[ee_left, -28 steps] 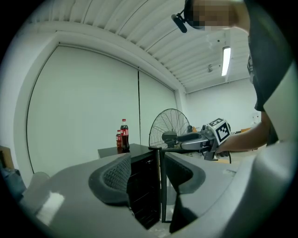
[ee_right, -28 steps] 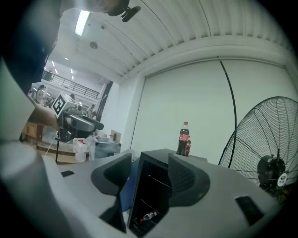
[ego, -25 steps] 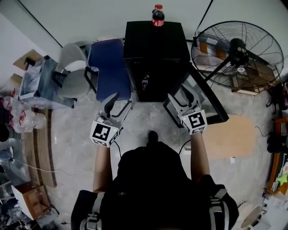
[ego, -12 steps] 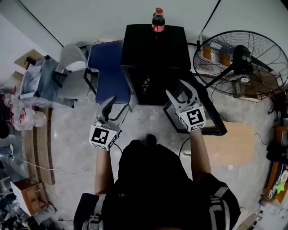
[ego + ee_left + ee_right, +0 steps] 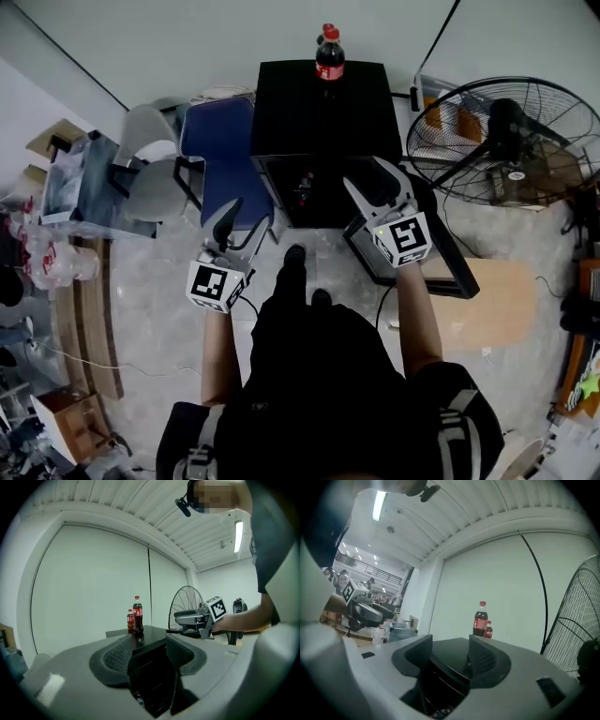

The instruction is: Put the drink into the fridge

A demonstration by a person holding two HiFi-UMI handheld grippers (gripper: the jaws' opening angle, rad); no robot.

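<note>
Right gripper [image 5: 375, 185] and left gripper [image 5: 246, 220] neared the fridge [image 5: 323, 103], fingers apart, empty; chair [image 5: 220, 141] left, fan [image 5: 511, 141] right.

The wall [image 5: 187, 37] at the back is plain and white. The floor [image 5: 155, 291] is gray tile. A blue chair [image 5: 223, 141] stands by the wall, and a gray chair [image 5: 155, 178] is just beside it. A big round fan [image 5: 506, 131] stands on the other side, and a flat wooden board [image 5: 492, 300] lies on the floor near it. A long light [image 5: 238, 535] shines on the ridged white ceiling [image 5: 140, 508].
</note>
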